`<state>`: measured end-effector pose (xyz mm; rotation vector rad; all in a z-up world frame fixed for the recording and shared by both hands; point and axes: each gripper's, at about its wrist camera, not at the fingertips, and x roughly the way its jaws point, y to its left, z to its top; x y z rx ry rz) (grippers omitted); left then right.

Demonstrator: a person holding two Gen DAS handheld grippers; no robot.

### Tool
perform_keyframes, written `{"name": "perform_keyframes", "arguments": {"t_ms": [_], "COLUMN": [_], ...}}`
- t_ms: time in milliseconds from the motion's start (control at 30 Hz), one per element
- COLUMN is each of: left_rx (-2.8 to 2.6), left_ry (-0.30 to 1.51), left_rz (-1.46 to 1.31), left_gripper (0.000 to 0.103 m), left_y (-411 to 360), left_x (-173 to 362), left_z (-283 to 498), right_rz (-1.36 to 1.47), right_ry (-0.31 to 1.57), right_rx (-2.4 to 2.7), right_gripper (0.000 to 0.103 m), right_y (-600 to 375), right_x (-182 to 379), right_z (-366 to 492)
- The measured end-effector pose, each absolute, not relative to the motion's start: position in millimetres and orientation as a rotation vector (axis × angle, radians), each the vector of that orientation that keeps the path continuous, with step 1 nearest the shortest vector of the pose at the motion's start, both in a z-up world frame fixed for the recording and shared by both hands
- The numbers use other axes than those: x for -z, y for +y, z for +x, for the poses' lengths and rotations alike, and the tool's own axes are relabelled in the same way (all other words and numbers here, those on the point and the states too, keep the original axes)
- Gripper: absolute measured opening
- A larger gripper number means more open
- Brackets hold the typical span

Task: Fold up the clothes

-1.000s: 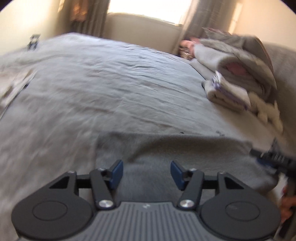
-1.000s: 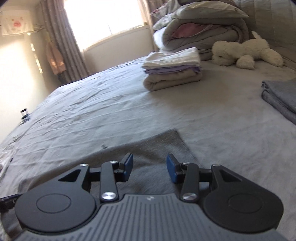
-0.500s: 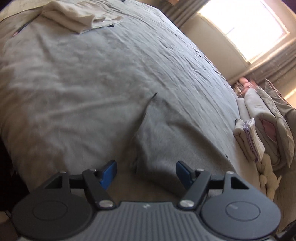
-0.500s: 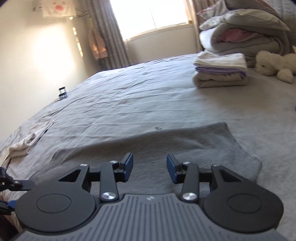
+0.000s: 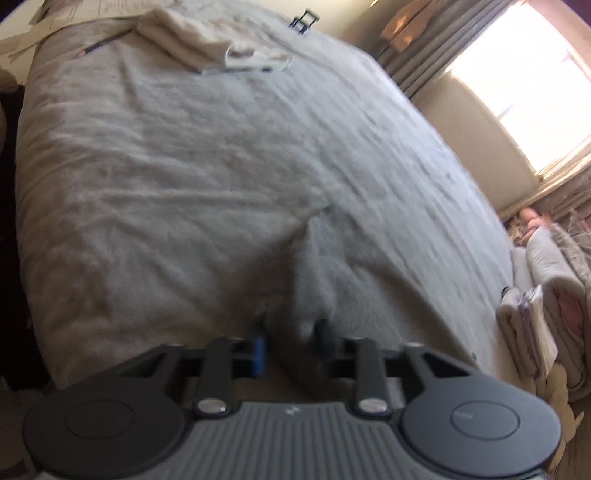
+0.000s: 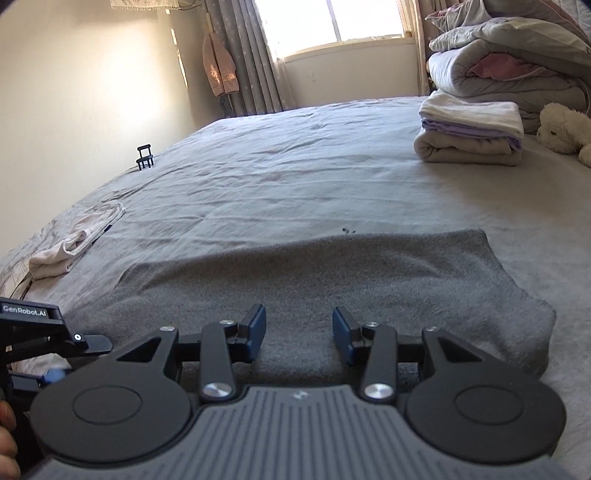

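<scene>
Right now the left hand-held gripper [image 5: 290, 343] has its blue pads pinched on the near edge of the grey garment [image 6: 332, 280], fabric bunched up btwn them; that view is motion-blurred, so how firm the grip is can't be judged beyond the pads pressing cloth on both sides. The right hand-held gripper [image 6: 297, 328] sits w/ its pads [image 6: 255, 328] apart, low over the garment's near edge, nothing btwn them. The garment lies spread flat on the grey bed [image 6: 295, 177], long side across the right wrist view, its right end rounded and slightly humped. A small dark speck [image 6: 346, 230] sits on the bedcover just past the garment's far edge. Far right: a stack of folded laundry [image 6: 471, 129], white over lilac over beige, w/ a pile of rolled bedding [image 6: 509, 70] behind it and a white plush toy [image 6: 565, 129] beside it. Left side of bed: a crumpled whitish garment [image 6: 74, 243], unfolded. A small black stand-like object [image 6: 144, 157] sits at the bed's far left edge. Window [image 6: 332, 22] and curtains [image 6: 251, 55] behind; a pinkish coat [image 6: 219, 66] hangs near the curtain.
</scene>
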<state>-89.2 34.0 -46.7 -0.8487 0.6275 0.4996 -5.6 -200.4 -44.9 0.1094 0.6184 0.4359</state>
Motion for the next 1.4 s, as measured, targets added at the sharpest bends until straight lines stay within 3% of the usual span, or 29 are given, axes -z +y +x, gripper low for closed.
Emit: {"name": "perform_keyframes", "arguments": {"t_ms": [400, 500, 833, 933, 1067, 1400], "left_rx": [-0.165, -0.028, 0.301, 0.389, 0.493, 0.392], "left_ry": [0.322, 0.317, 0.450, 0.587, 0.585, 0.547], "left_rz": [-0.376, -0.279, -0.159, -0.118, -0.123, -0.279], "left_gripper": [0.016, 0.015, 0.016, 0.026, 0.052, 0.053], "left_y": [-36.6, -64.1, -138.1, -155.4, -155.2, -98.8], "left_x": [-25.0, -36.4, -7.1, 21.4, 30.8, 8.9], "left_z": [-71.5, -58.5, -18.7, -7.0, -19.9, -27.5], "right_rz": [0.168, 0.337, 0.779, 0.960, 1.126, 0.956], "right_ry": [0.723, 0.754, 0.675, 0.668, 0.663, 0.670], "right_rx": [-0.436, -0.428, -0.244, -0.171, -0.148, -0.265], "right_gripper": [0.042, 0.037, 0.042, 0.043, 0.044, 0.044], "right_y": [-207.3, -227.9, -321.8, -354.7, -378.4, -358.6], "right_x": [52.9, 49.3, 44.3, 58.7, 72.2, 50.2], "right_z": [6.2, 13.2, 12.2, 9.5, 3.4, 5.5]}}
